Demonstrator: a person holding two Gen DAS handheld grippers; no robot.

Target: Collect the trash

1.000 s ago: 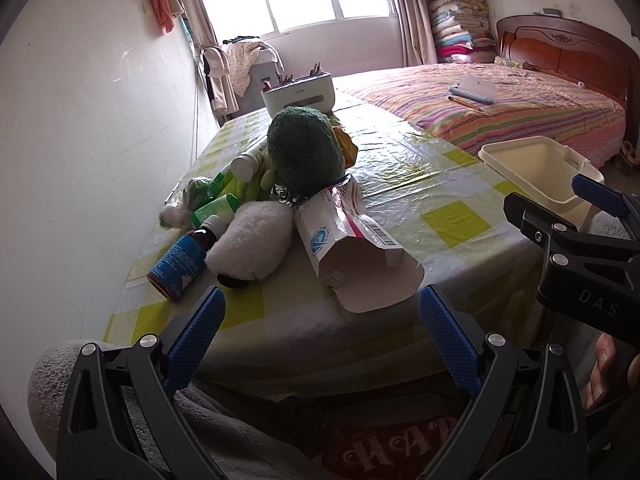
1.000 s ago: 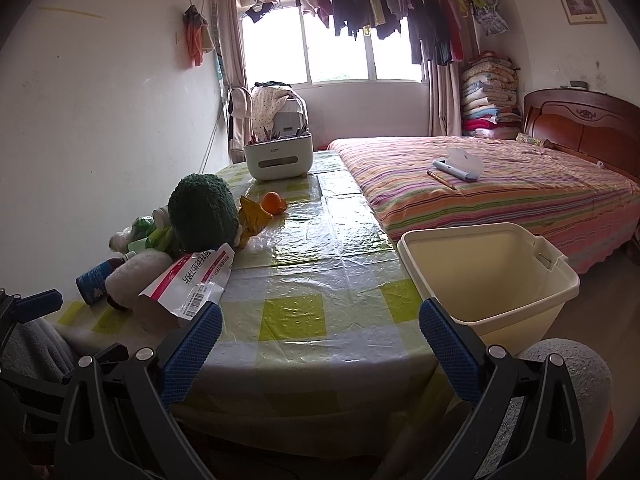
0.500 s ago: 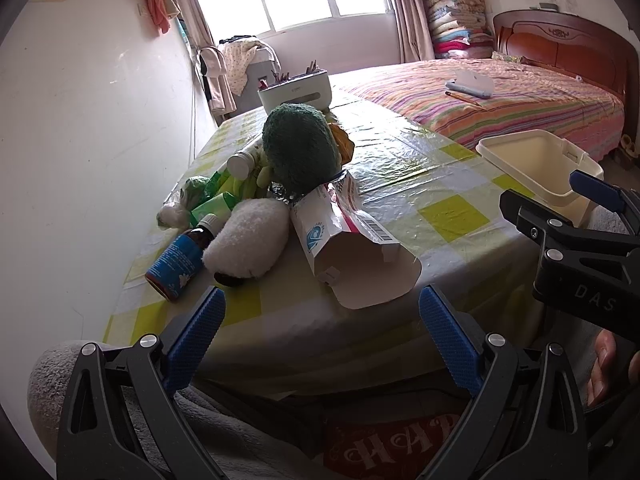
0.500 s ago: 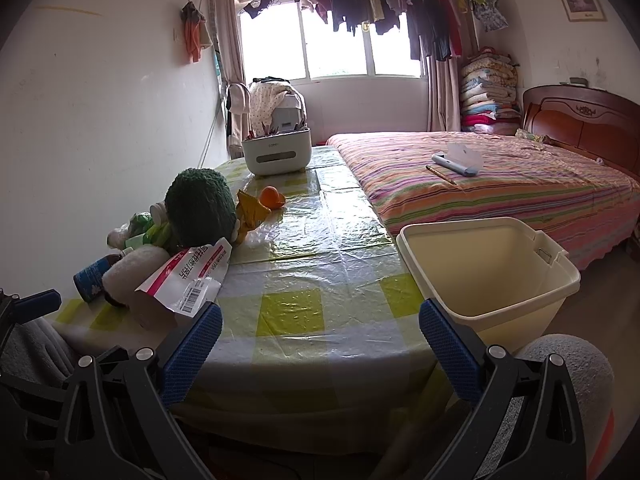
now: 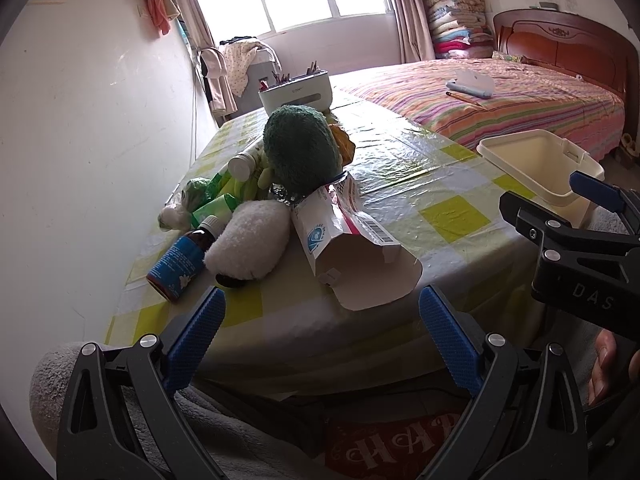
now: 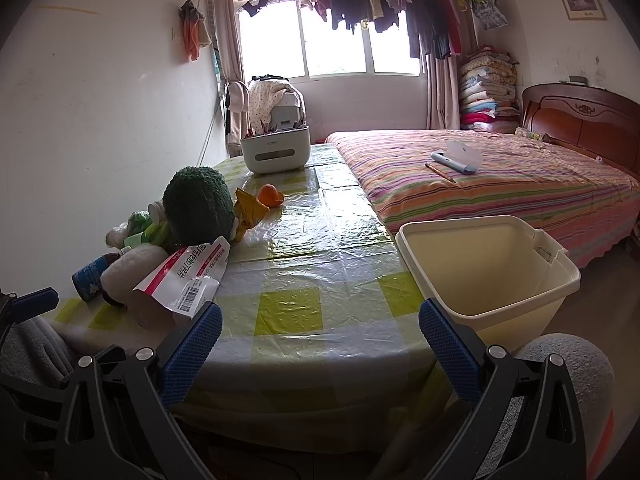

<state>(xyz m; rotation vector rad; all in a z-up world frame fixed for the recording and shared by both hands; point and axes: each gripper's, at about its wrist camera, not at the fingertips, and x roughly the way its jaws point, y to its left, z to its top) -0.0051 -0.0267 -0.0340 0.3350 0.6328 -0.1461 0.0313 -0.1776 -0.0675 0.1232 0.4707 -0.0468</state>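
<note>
Left wrist view: both tongs gape empty; left tongs (image 5: 320, 316) should pinch the torn carton (image 5: 352, 248) mid-frame across its flattened body.

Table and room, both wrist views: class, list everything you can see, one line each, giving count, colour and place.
table: one, yellow-checked cloth, centre
carton: one, white and pink, opened, near edge
bottle: one, brown with blue label, lying left
broccoli toy: one, green, in the pile
white plush: one, beside the bottle
orange: one, mid-table
bin: one, cream, right of table
caddy: one, white, far end
bed: one, striped, right
left gripper: blue pads, open
right gripper: blue pads, open
</note>
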